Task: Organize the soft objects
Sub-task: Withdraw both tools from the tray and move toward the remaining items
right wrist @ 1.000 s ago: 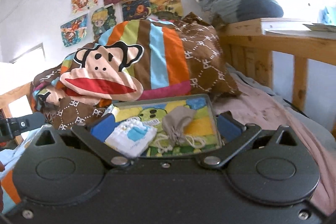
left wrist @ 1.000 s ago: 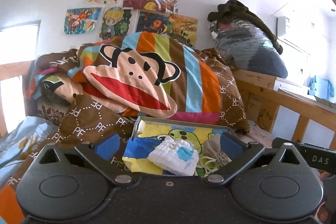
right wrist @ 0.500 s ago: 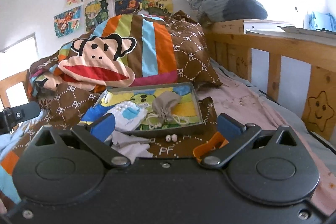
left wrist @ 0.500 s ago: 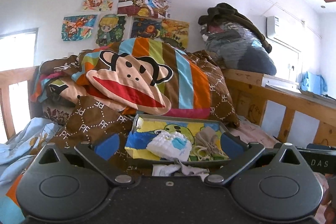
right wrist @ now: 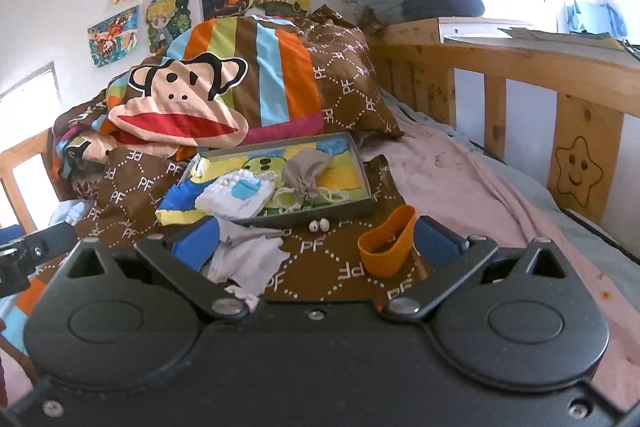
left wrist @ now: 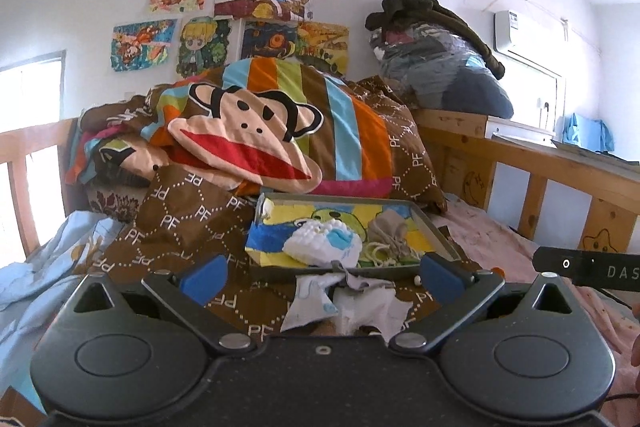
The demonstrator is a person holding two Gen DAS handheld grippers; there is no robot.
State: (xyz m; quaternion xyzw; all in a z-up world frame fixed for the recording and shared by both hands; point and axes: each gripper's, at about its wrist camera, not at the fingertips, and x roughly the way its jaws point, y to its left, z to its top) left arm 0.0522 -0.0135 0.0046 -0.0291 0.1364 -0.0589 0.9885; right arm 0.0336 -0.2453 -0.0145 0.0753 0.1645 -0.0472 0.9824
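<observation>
A grey tray (left wrist: 442,243) (right wrist: 362,163) with a colourful lining lies on the brown quilt. In it rest a white and blue knitted piece (left wrist: 324,247) (right wrist: 236,195) and a beige drawstring pouch (left wrist: 390,231) (right wrist: 306,173). A crumpled white cloth (left wrist: 352,303) (right wrist: 248,259) lies in front of the tray. An orange soft cup (right wrist: 386,245) and two small white beads (right wrist: 319,225) sit beside it. My left gripper (left wrist: 322,273) stands open above the white cloth. My right gripper (right wrist: 316,237) is open, with the cloth near its left finger and the cup near its right.
A striped monkey-face quilt (left wrist: 256,135) (right wrist: 188,103) is piled behind the tray. A wooden bed rail (right wrist: 520,99) (left wrist: 540,179) runs along the right, with a bundle of clothes (left wrist: 436,67) on top. Pink sheet (right wrist: 460,179) covers the bed on the right. Light blue bedding (left wrist: 44,259) lies left.
Both grippers have drawn back from the tray and risen. The white cloth, the orange cup and the beads in front of the tray have come into view.
</observation>
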